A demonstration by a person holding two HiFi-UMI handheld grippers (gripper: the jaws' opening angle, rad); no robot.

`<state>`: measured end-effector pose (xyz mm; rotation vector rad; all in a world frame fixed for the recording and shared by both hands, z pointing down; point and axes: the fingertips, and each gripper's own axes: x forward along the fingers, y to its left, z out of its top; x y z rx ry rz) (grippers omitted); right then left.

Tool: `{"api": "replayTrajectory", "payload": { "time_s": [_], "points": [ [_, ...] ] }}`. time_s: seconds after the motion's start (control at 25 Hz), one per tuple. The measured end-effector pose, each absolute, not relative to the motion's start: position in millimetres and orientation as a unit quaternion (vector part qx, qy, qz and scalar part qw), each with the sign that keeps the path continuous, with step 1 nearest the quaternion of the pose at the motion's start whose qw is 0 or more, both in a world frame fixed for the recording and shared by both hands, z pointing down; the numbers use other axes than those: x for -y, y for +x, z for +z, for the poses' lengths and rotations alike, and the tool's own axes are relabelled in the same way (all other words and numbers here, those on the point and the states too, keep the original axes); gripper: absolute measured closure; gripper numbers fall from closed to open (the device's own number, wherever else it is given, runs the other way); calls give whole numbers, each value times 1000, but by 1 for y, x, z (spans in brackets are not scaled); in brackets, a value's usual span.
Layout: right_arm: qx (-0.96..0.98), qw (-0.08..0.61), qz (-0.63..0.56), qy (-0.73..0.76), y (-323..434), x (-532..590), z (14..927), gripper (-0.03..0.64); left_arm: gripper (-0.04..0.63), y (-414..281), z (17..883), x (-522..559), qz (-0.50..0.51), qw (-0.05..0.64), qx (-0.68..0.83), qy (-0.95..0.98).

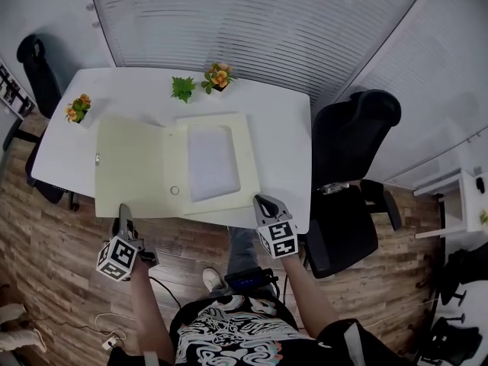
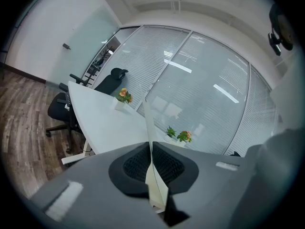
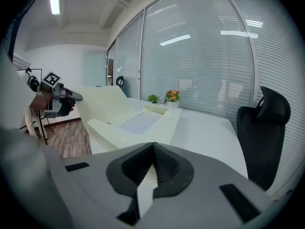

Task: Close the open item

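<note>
Your right gripper (image 3: 152, 151) has its jaws pressed together on the near edge of the open pale-yellow cardboard box file (image 3: 167, 123), which lies on the white table (image 3: 209, 132). At the file's left its lid (image 3: 102, 99) tilts up, with your left gripper (image 3: 75, 98) at the outer edge. Beyond the file stand a green potted plant (image 3: 153, 98) and an orange-flowered plant (image 3: 172, 96). Right of the file is a black office chair (image 3: 267, 137).

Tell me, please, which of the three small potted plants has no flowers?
The all-green plant in the middle; the left plant and the right plant both carry orange blooms.
</note>
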<state>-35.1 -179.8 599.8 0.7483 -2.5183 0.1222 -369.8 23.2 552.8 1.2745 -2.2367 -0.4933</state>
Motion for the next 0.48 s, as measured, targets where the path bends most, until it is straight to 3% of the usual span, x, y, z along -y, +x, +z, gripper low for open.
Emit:
{"api": "replayTrajectory", "payload": {
  "time_s": [0.48],
  "points": [
    [926,254,57,275,-36,182,602,615,594,-356,531,-11,-193,248,808,499]
  ]
}}
